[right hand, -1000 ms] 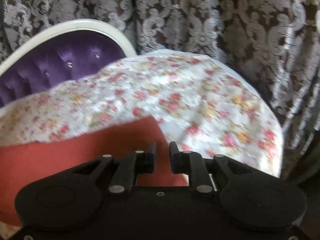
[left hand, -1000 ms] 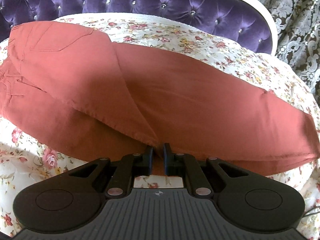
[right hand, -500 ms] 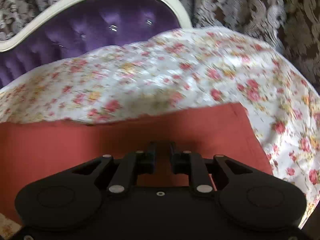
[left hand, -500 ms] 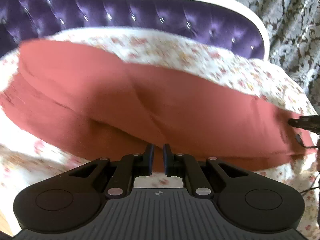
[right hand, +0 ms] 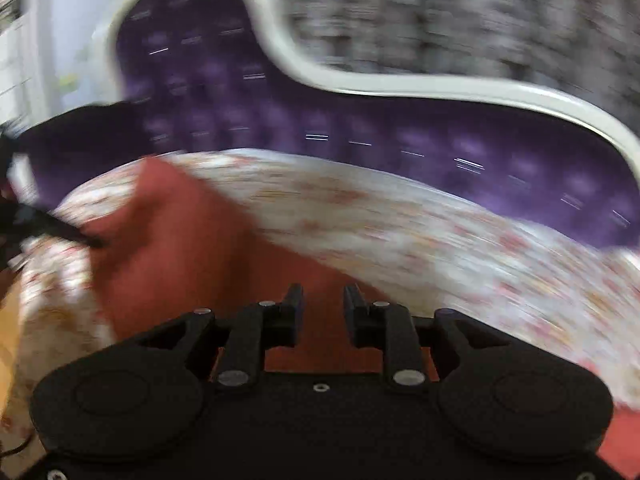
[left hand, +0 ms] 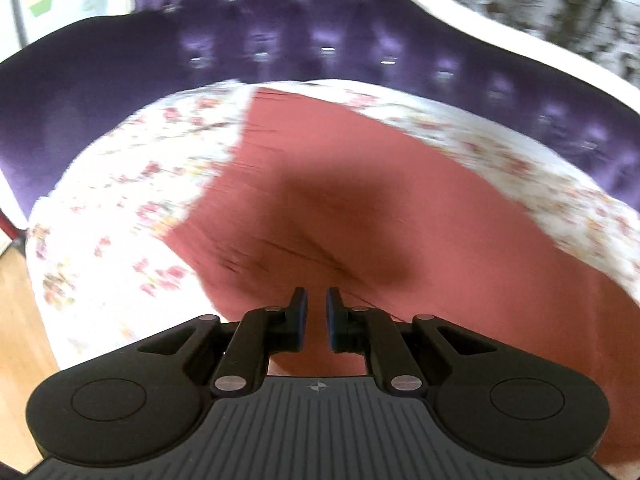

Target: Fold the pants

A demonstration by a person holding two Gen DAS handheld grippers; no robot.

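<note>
One pair of rust-red pants [left hand: 340,200] lies on the bed, spread over one floral bedsheet [left hand: 120,216]. In the left wrist view the fabric runs from near the headboard diagonally down to the lower right, with creases just ahead of the gripper. In the right wrist view the same pants [right hand: 188,240] occupy the left and centre foreground; this view is heavily motion-blurred.

Left gripper [left hand: 316,304]: the two fingers stand close together with a narrow gap. Red fabric shows through the gap and beneath the fingers; whether the fabric is pinched cannot be told.

Right gripper [right hand: 322,300]: the two fingers stand moderately apart, with a clear gap. Red fabric lies below and beyond them; nothing is seen clamped between them.

In the right wrist view a dark, blurred object [right hand: 60,228] reaches the left edge of the pants; its identity cannot be told.

One purple tufted headboard [left hand: 360,52] with a white frame stands behind the bed. One patterned curtain [right hand: 440,20] hangs behind it. Wooden floor [left hand: 20,320] shows at the lower left.
</note>
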